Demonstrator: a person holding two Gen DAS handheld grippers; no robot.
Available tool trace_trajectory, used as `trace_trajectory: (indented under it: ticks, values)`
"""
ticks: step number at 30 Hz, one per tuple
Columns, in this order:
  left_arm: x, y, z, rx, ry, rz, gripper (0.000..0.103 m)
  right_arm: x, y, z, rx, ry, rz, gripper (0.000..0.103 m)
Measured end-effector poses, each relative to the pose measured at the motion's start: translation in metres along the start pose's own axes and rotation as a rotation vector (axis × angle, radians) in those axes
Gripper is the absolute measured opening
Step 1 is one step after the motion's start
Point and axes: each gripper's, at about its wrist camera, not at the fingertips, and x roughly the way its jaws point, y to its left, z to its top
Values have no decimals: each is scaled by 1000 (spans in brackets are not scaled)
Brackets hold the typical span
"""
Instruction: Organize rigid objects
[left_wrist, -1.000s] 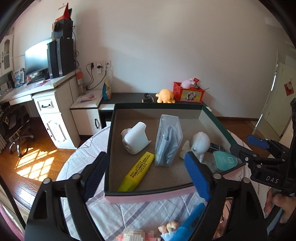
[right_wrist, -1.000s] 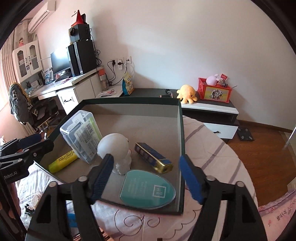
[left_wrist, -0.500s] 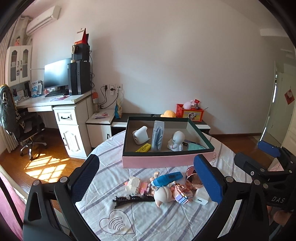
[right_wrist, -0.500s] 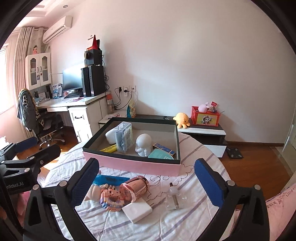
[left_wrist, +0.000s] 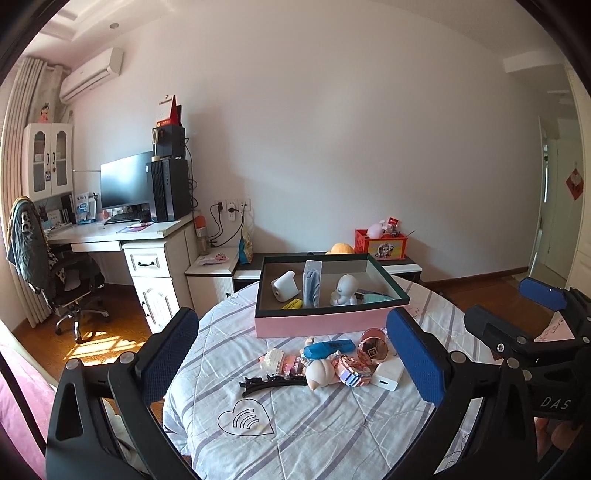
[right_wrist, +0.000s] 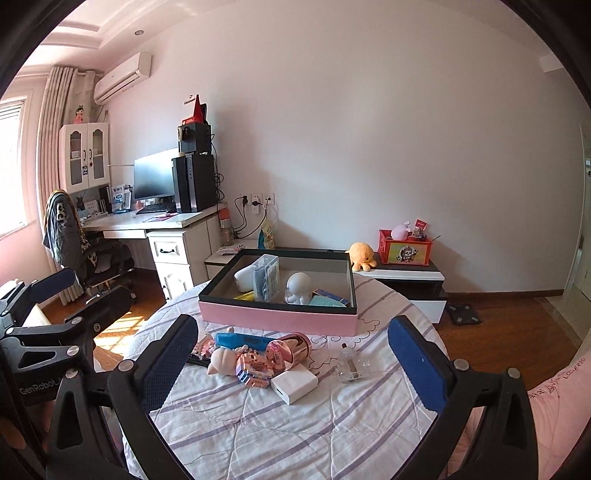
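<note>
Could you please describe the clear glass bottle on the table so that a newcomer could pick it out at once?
Start at the pink box on the striped tablecloth. In front of its right end lies the clear glass bottle, alone, just right of the white block. It is the only see-through item among the loose ones.

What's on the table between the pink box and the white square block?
In the right wrist view, the shiny pink cylinder lies on its side between the pink box and the white block.
</note>
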Motion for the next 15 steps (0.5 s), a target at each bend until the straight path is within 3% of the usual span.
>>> trace_trajectory:
  ticks: [15]
  values:
    - [3, -5, -2, 15, -4, 15, 103, -9, -2, -4, 7, 1, -16, 103]
